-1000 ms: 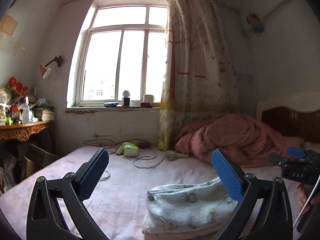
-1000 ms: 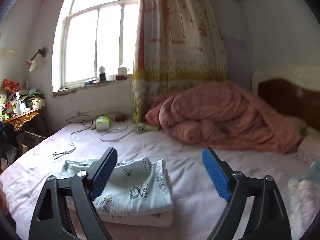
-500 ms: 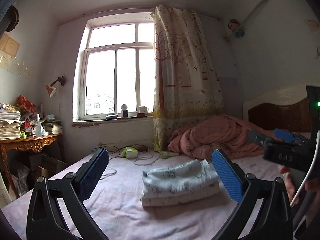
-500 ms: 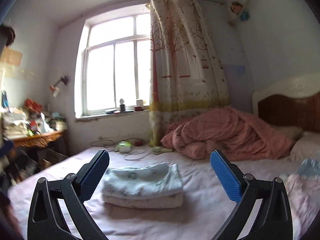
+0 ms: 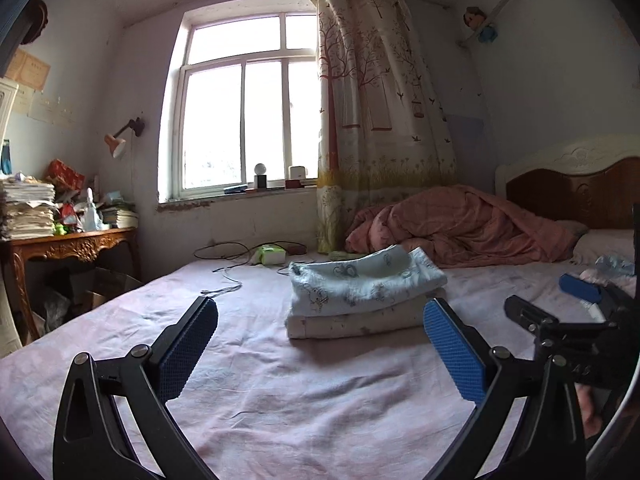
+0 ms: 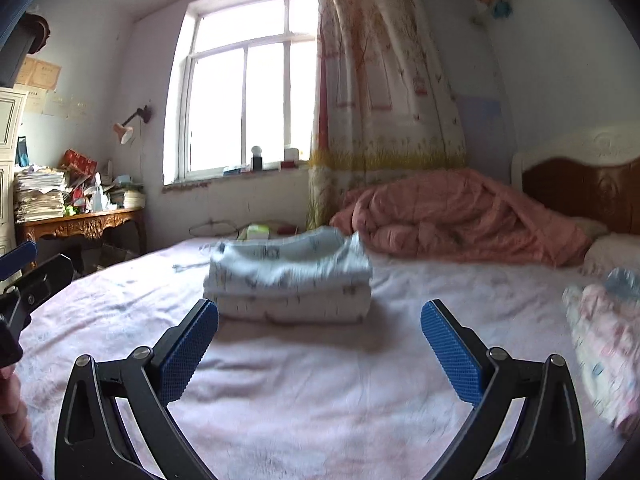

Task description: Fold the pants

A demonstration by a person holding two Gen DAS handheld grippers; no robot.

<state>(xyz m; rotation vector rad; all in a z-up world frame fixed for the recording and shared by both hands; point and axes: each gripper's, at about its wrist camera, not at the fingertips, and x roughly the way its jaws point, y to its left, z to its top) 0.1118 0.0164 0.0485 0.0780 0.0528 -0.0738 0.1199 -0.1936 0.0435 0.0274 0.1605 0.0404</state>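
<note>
1. The folded pants (image 5: 366, 292) lay on the bed (image 5: 304, 392), straight ahead of both my grippers and apart from them, with bare sheet between. They made a flat, layered bundle: a pale blue printed layer on top and a cream layer below.
2. The long axis of the bundle ran across my view, from the side of the bed near the window (image 5: 248, 112) toward the headboard (image 5: 576, 196) side. The near long edge faced me.
3. My left gripper (image 5: 320, 354) was held wide apart and empty; nothing was between its jaws. In its view the pants sat a little toward the headboard side of the centre line.
4. My right gripper (image 6: 320, 354) was also spread to its full width and empty; its jaws had just been opening, with nothing between them. In its view the pants (image 6: 288, 280) sat a little toward the window side.
5. So the bundle lay between the two grippers, and I judged neither hand clearly nearer. The fold looked finished to me.
6. Behind the pants, near the headboard, was a crumpled pink quilt (image 5: 460, 228), apart from the bundle. Toward the window wall lay cables (image 5: 228, 276) and a small green and white box (image 5: 270, 255).
7. At the headboard-side edge of the bed, other clothes (image 6: 604, 344) lay in a blurred heap, near my right gripper.
8. Nothing stood in the way between the jaws and the pants.
</note>
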